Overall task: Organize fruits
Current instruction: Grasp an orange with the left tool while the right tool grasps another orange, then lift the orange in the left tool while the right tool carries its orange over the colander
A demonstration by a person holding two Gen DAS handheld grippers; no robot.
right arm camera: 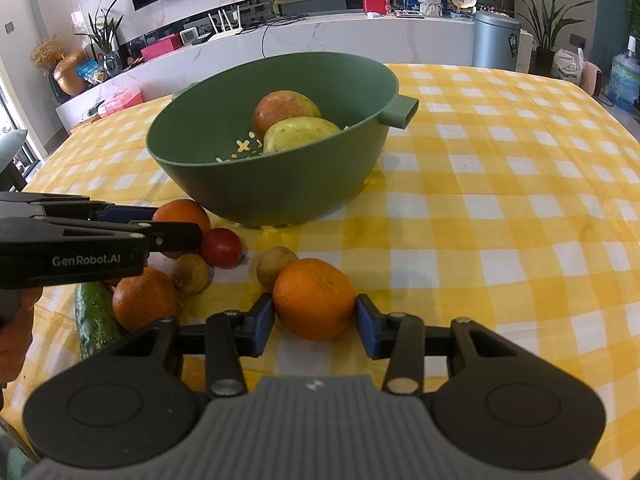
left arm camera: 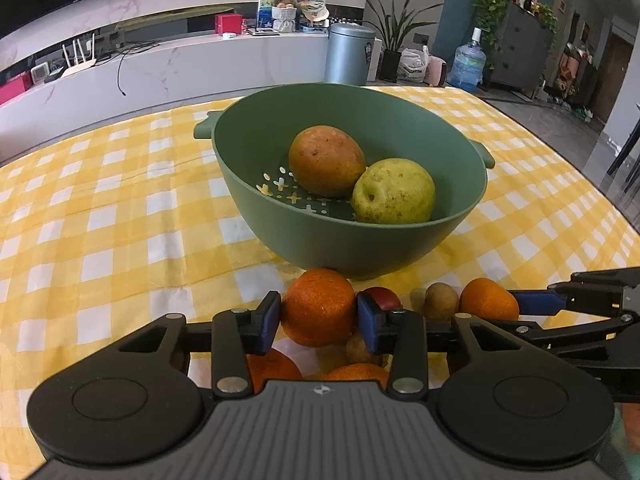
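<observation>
A green colander bowl (left arm camera: 400, 248) (right arm camera: 280, 192) holds a reddish-orange fruit (left arm camera: 326, 160) and a yellow-green fruit (left arm camera: 394, 190). In front of it on the yellow checked cloth lies a cluster of fruit. My left gripper (left arm camera: 319, 320) (right arm camera: 168, 224) is shut on an orange (left arm camera: 318, 306) (right arm camera: 182, 214), both blue pads against its sides. My right gripper (right arm camera: 315, 322) (left arm camera: 516, 314) is shut on another orange (right arm camera: 314, 298) (left arm camera: 488, 300) the same way. Between the two oranges lie a red tomato (right arm camera: 222, 248) and two small brown fruits (right arm camera: 276, 266).
A third orange (right arm camera: 144, 304) and a cucumber (right arm camera: 96, 316) lie at the near left, beside a person's hand (right arm camera: 16, 320). A fourth orange (left arm camera: 356, 372) shows under the left gripper. Checked tablecloth (right arm camera: 500, 200) stretches right of the bowl. A marble counter and bin stand behind.
</observation>
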